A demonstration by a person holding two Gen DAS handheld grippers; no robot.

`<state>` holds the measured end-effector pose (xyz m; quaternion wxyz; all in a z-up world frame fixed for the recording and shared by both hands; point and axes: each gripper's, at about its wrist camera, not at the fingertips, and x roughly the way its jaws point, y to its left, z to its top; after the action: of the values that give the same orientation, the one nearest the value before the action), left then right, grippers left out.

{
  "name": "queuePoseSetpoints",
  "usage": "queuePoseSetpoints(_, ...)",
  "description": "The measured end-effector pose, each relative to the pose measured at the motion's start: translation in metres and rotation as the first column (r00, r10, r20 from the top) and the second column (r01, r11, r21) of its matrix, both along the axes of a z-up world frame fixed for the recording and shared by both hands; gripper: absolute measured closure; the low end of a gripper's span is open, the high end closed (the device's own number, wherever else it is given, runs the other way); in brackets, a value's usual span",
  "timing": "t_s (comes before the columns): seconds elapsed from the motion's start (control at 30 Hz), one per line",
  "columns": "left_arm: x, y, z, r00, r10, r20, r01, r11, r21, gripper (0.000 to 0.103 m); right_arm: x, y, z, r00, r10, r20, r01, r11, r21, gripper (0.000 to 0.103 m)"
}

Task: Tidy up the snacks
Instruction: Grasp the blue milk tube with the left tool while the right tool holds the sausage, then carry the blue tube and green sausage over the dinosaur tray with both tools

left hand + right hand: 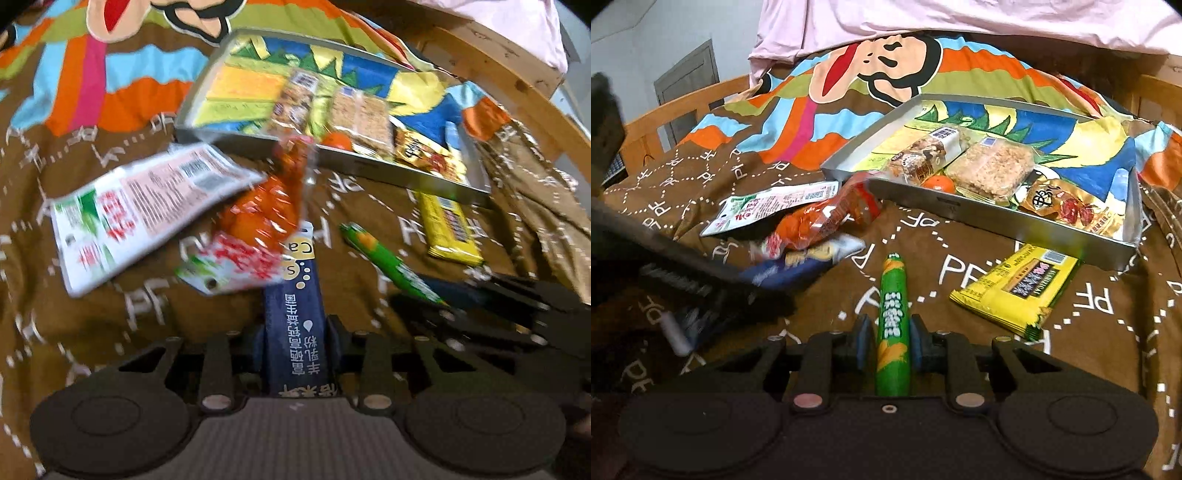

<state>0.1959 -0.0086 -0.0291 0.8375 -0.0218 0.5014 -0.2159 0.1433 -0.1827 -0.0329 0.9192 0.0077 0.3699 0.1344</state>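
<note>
L gripper (297,343) fingers clenched on a dark blue sachet (295,332), which sticks out fwd over the bedspread (92,325). An orange snack pack (258,218) w/ white-green end lies over the sachet's far tip, & a white-green pouch (147,206) sits beside it, towards the bed's left side. R gripper (886,332) fingers clenched on a green corn sausage stick (893,325), its far end pointing at the grey tray (945,206). Yellow wrapper bar (1015,288) lies flat on the bedspread just in front of the tray's near wall, right of the stick. Tray sits further back towards the bed's wooden rail (498,62); inside it: a nut bar (923,155), a floss cake (993,166), a small orange (940,183) against the near wall, & a gold packet (1067,208) at the near-right corner
</note>
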Motion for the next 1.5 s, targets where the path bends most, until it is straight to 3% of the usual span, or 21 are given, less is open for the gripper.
queuePoseSetpoints(0.17,-0.011,-0.002,0.001,0.999,-0.026,-0.025,0.025,0.999,-0.032,0.067,-0.005,0.004,0.003,1.000,-0.005,-0.008,0.005,1.000,-0.021,0.084)
queuePoseSetpoints(0.3,-0.018,-0.002,0.004,0.999,-0.033,-0.036,0.031,0.998,-0.057,0.067,-0.016,0.012,0.008,1.000,0.012,0.014,-0.010,0.993,-0.114,0.085)
queuePoseSetpoints(0.53,-0.030,-0.003,0.010,0.998,-0.043,-0.049,0.037,0.993,-0.114,0.068,-0.040,0.031,0.016,0.991,0.068,0.119,-0.023,0.938,-0.345,0.085)
queuePoseSetpoints(0.73,-0.040,-0.009,0.021,0.998,-0.069,-0.011,0.066,0.987,-0.145,0.068,-0.047,0.030,0.025,0.980,0.069,0.188,0.017,0.907,-0.421,0.085)
queuePoseSetpoints(1.07,-0.032,-0.022,0.049,0.989,-0.084,0.124,0.101,0.984,-0.145,0.068,-0.050,0.008,0.052,0.941,0.012,0.337,0.136,0.902,-0.410,0.085)
queuePoseSetpoints(1.27,-0.011,-0.034,0.061,0.984,-0.084,0.160,0.110,0.981,-0.161,0.068,-0.047,-0.008,0.064,0.907,-0.050,0.418,0.218,0.906,-0.364,0.085)
queuePoseSetpoints(1.5,0.032,-0.052,0.072,0.967,-0.095,0.237,0.134,0.979,-0.152,0.068,-0.010,-0.032,0.073,0.888,-0.087,0.451,0.260,0.905,-0.338,0.085)
